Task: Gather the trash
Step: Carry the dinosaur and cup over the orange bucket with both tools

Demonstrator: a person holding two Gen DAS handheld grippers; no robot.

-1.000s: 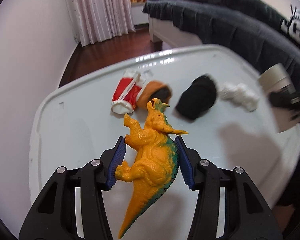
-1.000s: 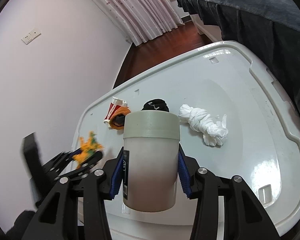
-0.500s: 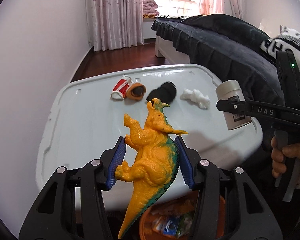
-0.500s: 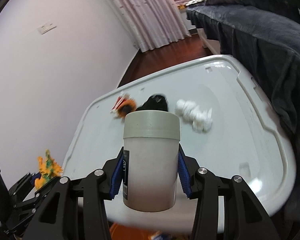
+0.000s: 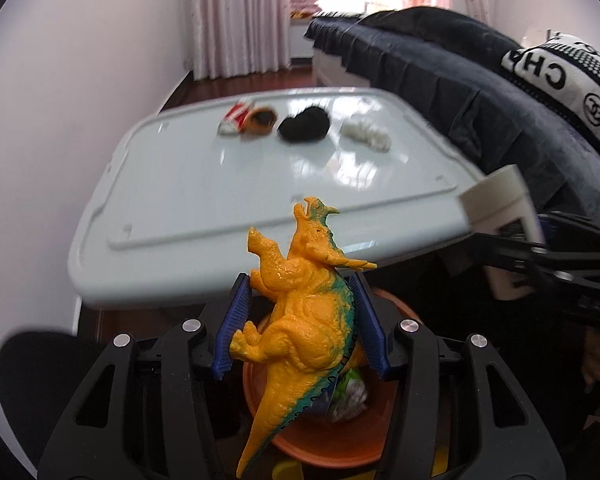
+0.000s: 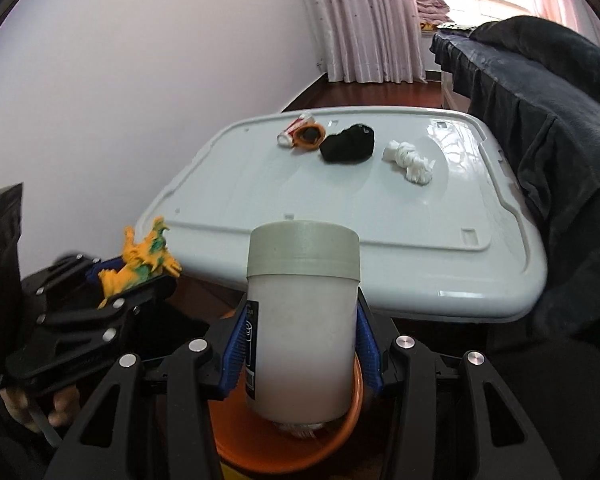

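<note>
Two handheld grippers, both loaded, poised above an orange bin (image 5: 384,428) just off the near edge of a pale blue table (image 5: 180,200).

Left wrist view: left gripper (image 5: 300,332) at 6 o'clock, blue pads (image 5: 236,324) closed most of the way and pressed on the flanks of an orange and green toy dinosaur (image 5: 304,320). Head of toy pointing to 12 o'clock, tail hanging toward 7 o'clock in front of the bin. Crumpled wrappers (image 5: 348,396) visible inside the bin at 5 o'clock of the toy. Far across the table, from 11 to 1 o'clock: red and white paper cup (image 5: 236,118) lying touching an orange cup (image 5: 262,120), then a black cloth bundle (image 5: 304,124), then a white crumpled tissue (image 5: 366,136). Right gripper seen at 3 o'clock, blurred.

Right wrist view: left gripper and dinosaur (image 6: 140,264) at 9 o'clock, beside the table edge. Right gripper (image 6: 302,340) at 6 o'clock, blue pads (image 6: 366,356) set wide and clamped on both sides of a white plastic jar (image 6: 302,332) with a grey-green lid, held upright, base directly over the bin (image 6: 284,444). Something white in the bin below the jar, too hidden to identify. Dark blanket (image 6: 560,120) draped at 2 o'clock beside the table.
</note>
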